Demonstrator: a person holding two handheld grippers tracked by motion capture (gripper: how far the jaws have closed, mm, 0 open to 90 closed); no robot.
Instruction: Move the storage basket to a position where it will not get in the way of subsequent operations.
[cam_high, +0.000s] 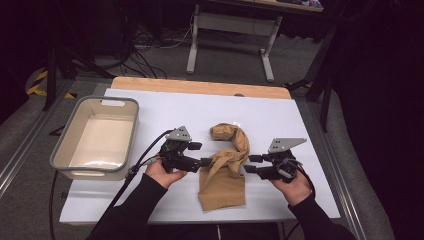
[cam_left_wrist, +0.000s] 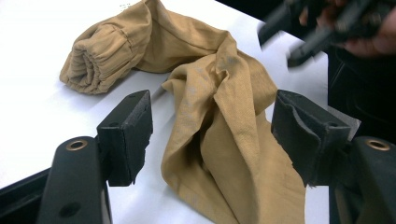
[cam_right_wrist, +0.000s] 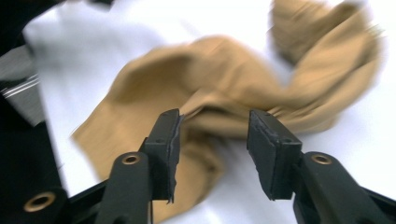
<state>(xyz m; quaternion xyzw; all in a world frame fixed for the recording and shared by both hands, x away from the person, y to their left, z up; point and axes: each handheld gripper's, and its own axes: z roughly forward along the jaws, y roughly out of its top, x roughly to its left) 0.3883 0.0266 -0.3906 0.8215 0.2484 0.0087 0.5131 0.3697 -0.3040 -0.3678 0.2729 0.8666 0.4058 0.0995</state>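
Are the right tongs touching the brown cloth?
Apart. In the right gripper view the right tongs stand open, and the tan cloth lies beyond the pads, nothing pressed between them. The high view shows a white gap between them too.

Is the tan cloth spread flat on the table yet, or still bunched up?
Bunched. The tan cloth lies twisted and creased on the white table, its far end rolled into a lump; only its near end lies fairly flat.

A: Garment material?
B: Tan cloth (cam_left_wrist: 233, 154), matt, finely ribbed weave, gathered cuff.
A: Worktop (cam_high: 160, 107)?
B: Smooth matt white sheet over wood. Bin (cam_high: 62, 145): smooth grey plastic.
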